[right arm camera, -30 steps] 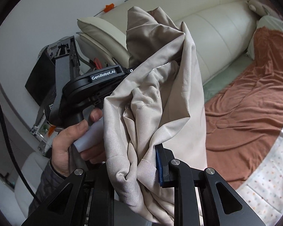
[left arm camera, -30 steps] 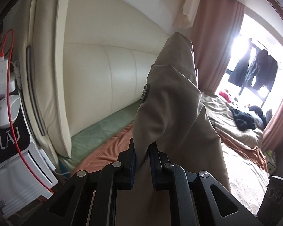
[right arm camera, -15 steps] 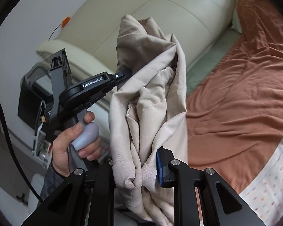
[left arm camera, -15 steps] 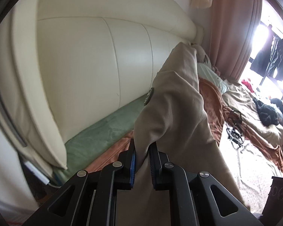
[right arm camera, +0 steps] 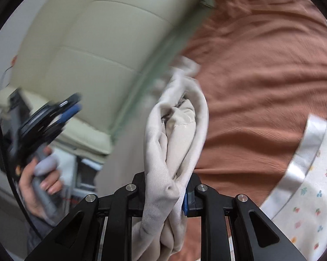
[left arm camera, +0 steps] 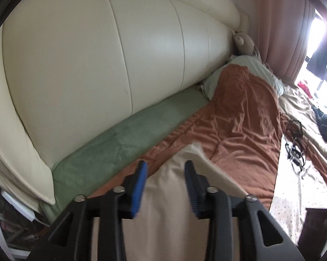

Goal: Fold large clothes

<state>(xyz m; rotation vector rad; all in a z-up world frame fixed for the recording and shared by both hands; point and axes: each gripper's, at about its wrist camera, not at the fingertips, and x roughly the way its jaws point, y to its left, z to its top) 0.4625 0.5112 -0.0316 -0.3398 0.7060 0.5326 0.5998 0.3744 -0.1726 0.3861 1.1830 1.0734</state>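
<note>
The beige garment (right arm camera: 174, 143) is bunched in my right gripper (right arm camera: 165, 187), which is shut on a thick fold of it above the bed. In the left wrist view the garment (left arm camera: 165, 200) hangs blurred below and between the fingers of my left gripper (left arm camera: 165, 174), whose jaws stand wide apart with blue pads (left arm camera: 139, 184) showing. The left gripper also shows in the right wrist view (right arm camera: 61, 113), held in a hand at the left, blurred and apart from the cloth.
A rust-brown blanket (left arm camera: 246, 117) covers the bed, with a green sheet strip (left arm camera: 128, 139) along a cream padded headboard (left arm camera: 87, 50). A floral white quilt (right arm camera: 311, 195) lies at the right. Cables (left arm camera: 296, 145) and dark clothes (left arm camera: 324, 121) lie farther along the bed.
My left gripper has opened and let go of the garment, which has dropped. My right gripper has swung down toward the bed, still holding the cloth.
</note>
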